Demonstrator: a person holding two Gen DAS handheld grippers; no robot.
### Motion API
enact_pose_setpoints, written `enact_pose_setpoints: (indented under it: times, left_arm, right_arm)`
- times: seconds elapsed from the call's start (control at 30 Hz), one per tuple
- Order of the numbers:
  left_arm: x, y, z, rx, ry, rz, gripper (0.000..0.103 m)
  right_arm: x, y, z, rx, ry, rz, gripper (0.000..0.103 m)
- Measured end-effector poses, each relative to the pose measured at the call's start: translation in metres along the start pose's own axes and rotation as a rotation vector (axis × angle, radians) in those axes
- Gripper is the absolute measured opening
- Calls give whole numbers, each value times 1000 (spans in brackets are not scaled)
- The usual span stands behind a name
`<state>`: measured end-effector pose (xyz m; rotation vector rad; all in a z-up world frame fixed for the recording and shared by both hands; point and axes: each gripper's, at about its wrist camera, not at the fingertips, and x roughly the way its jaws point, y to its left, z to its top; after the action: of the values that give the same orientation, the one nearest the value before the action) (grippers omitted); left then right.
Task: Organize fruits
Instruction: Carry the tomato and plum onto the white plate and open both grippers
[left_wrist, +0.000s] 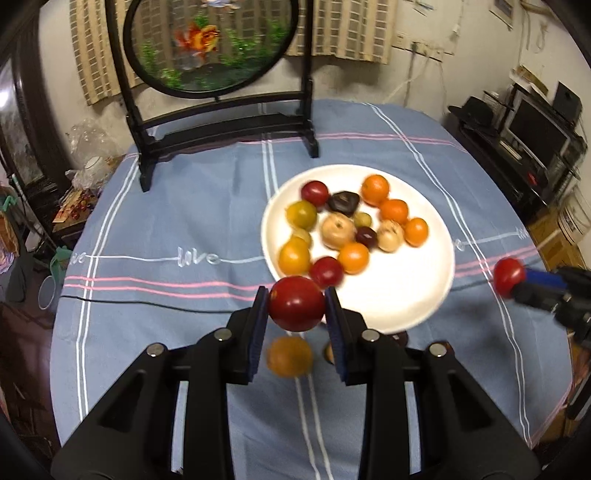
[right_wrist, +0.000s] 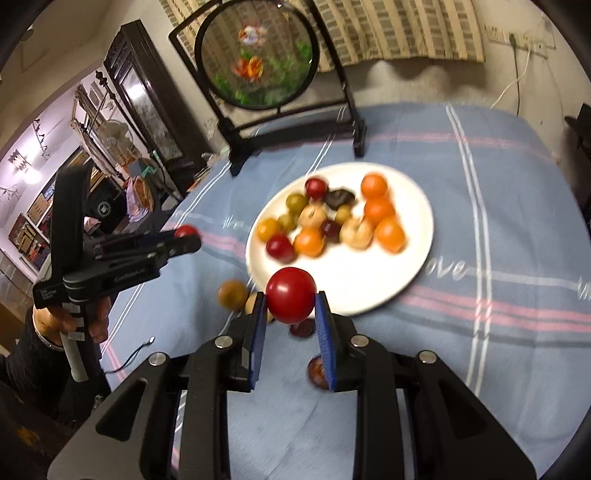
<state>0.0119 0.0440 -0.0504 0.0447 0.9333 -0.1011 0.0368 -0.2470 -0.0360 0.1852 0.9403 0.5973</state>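
Two grippers, each clamped on a round red fruit. Left gripper (left_wrist: 296, 308) grips its glossy red fruit (left_wrist: 296, 303) just above the near rim of the round white plate (left_wrist: 391, 295); right gripper (right_wrist: 290, 301) grips the other red fruit (right_wrist: 290, 294), also near the plate's front edge. Plate holds approx. a dozen orange, yellow, red & tan fruits. Small orange-brown fruit (left_wrist: 289, 356) lies on the blue striped tablecloth (left_wrist: 192, 221) w/ a couple more beside it.

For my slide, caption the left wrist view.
Left gripper carries a red fruit toward the fruit-laden white plate.
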Motion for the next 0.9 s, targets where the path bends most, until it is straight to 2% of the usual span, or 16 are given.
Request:
enact_pose_setpoints:
  times: [0.33,0.57,0.63,0.67,0.77,0.9]
  left_arm:
    - [34,-30,46,79,-9,6,31]
    - [81,-49,60,97,53,22,32]
    - [87,-50,61,96,50,32,51]
    - [89,-49,61,88,34,48,65]
    - [95,-47,62,86,38,56,67]
    - [99,-44,60,82,48,60,67]
  right_arm:
    - [29,-7,62,-53,-42,-23,26]
    - [71,-14,86,-69,-3,-67,28]
    - [84,-20,92,-61,11,-85,28]
    - [90,-22,94,-61,17,-85,28]
    - [110,-29,100,-53,53,-105,28]
    - [114,-34,106,-48,49,-108,30]
